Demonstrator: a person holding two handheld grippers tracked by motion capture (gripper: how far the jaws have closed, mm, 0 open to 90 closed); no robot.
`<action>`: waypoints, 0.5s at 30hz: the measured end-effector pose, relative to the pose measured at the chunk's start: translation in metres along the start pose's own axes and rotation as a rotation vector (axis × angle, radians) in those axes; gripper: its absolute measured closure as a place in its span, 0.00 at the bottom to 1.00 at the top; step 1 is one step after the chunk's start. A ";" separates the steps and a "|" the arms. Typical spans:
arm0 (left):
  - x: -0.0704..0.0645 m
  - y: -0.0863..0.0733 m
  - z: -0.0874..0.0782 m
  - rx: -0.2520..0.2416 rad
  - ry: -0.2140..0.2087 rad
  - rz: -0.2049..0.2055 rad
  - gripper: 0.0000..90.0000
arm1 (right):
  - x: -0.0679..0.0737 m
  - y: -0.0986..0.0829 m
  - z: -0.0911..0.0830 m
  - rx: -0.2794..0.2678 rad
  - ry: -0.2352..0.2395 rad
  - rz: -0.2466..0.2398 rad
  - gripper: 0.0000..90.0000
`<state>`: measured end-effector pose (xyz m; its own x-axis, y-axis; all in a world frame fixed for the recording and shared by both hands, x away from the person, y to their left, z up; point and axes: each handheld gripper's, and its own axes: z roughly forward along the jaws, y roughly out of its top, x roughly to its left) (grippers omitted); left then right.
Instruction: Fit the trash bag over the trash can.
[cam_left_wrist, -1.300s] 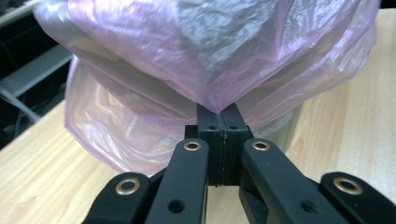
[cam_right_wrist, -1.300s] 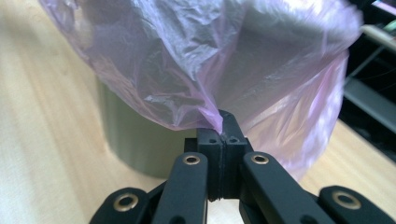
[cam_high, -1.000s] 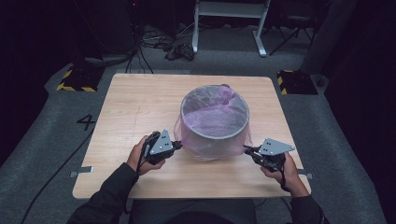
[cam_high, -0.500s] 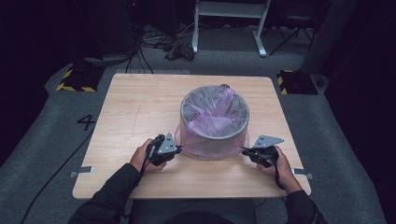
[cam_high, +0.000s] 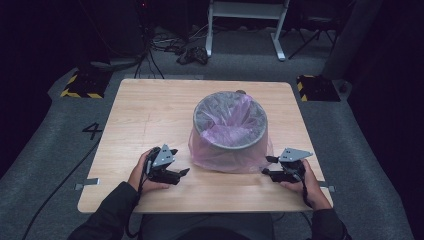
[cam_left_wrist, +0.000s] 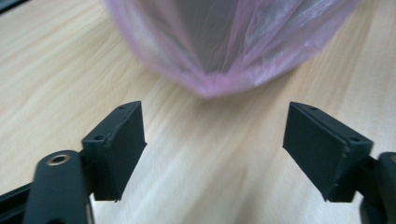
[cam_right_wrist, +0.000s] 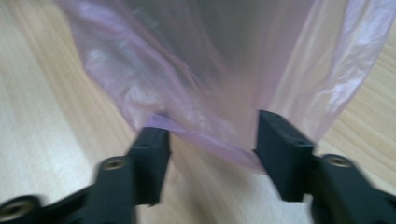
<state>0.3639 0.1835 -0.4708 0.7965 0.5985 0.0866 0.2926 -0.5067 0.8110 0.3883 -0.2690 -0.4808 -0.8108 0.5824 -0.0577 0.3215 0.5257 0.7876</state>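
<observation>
Pink bag (cam_high: 230, 150) sheer, draped over grey bin (cam_high: 230, 112); my left gripper (cam_high: 181, 174) gapes wide; right gripper (cam_high: 267, 166) parted, hem between jaws.

I count one table (cam_high: 145, 115), and on it one mesh bin (cam_high: 230, 120) near its middle, wearing one pink bag (cam_high: 227, 152); toward the near edge, my two grippers, left (cam_high: 181, 173) and right (cam_high: 267, 166)

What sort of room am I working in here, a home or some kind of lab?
Most likely a lab or recording studio, not a home: one bare wooden table on grey carpet, hazard-striped blocks on the floor, loose cables and a white stand behind, dark surroundings.
</observation>
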 end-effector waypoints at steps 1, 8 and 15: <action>0.001 -0.003 -0.002 0.005 0.000 -0.010 0.20 | 0.001 -0.001 -0.003 0.006 0.004 -0.010 0.40; 0.013 -0.028 -0.011 0.101 0.021 -0.078 0.20 | 0.011 -0.009 -0.014 0.025 0.010 -0.037 0.23; 0.020 -0.039 -0.012 0.155 0.059 -0.095 0.21 | 0.011 -0.018 -0.027 -0.015 -0.004 0.002 0.20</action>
<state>0.3628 0.2225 -0.4936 0.7307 0.6808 0.0515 0.4465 -0.5335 0.7184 0.3601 -0.2884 -0.4787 -0.8083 0.5858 -0.0590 0.3156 0.5157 0.7965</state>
